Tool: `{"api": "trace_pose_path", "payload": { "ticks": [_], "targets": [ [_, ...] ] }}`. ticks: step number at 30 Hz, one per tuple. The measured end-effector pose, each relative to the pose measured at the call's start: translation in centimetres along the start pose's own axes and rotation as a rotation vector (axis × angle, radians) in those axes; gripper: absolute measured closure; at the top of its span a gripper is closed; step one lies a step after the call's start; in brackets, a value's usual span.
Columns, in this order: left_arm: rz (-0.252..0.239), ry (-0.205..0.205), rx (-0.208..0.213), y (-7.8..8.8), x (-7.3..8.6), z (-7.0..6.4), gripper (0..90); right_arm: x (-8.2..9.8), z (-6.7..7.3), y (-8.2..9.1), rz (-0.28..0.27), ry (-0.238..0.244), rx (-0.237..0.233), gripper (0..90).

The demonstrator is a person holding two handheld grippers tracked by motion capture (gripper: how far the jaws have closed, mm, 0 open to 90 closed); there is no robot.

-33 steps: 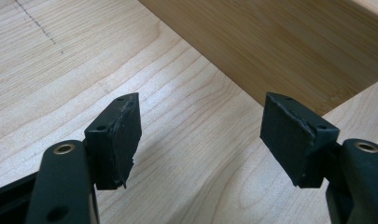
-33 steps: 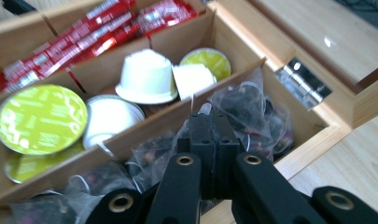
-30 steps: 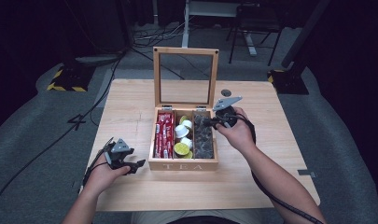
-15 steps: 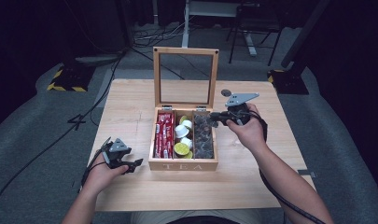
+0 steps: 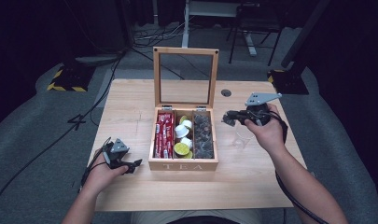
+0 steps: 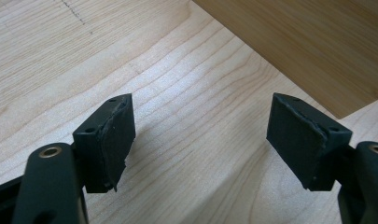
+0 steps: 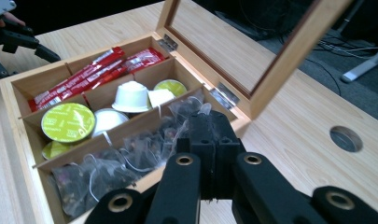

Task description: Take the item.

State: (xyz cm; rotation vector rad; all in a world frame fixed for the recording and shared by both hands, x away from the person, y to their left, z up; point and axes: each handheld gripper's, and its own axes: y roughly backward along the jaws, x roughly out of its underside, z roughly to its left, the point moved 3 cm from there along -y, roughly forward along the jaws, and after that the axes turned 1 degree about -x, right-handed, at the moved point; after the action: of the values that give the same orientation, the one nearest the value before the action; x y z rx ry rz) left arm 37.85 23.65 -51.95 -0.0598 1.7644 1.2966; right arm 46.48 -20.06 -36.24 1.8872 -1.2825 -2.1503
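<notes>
High view, closest to the person: the left claw [image 5: 133, 164] sits low on the bench [image 5: 130, 102] just off the front-left corner of the tea box [image 5: 183, 165], not touching it. Its jaws are apart with nothing between them and have just been opening.

The box holds red sticks [image 5: 164, 133] on the left, pods [image 5: 181, 148] in the middle and tea bags [image 5: 204, 135] on the right, with its lid [image 5: 185, 51] upright.

The right claw [image 5: 225, 119] hangs just right of the tea bag compartment, its jaws pressed together. A see-through bag [image 5: 240, 138] shows just under it. I can't tell whether it's hanging or lying there.
</notes>
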Motion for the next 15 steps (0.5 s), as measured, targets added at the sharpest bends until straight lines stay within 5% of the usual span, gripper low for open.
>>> {"api": "trace_pose_path", "payload": {
  "ticks": [15],
  "targets": [
    [0.007, -0.011, -0.001, -0.4, 0.1, 0.0, 20.8, 2.7, -2.0, 2.0, 0.028, -0.046, 0.070, 90.0]
  ]
}}
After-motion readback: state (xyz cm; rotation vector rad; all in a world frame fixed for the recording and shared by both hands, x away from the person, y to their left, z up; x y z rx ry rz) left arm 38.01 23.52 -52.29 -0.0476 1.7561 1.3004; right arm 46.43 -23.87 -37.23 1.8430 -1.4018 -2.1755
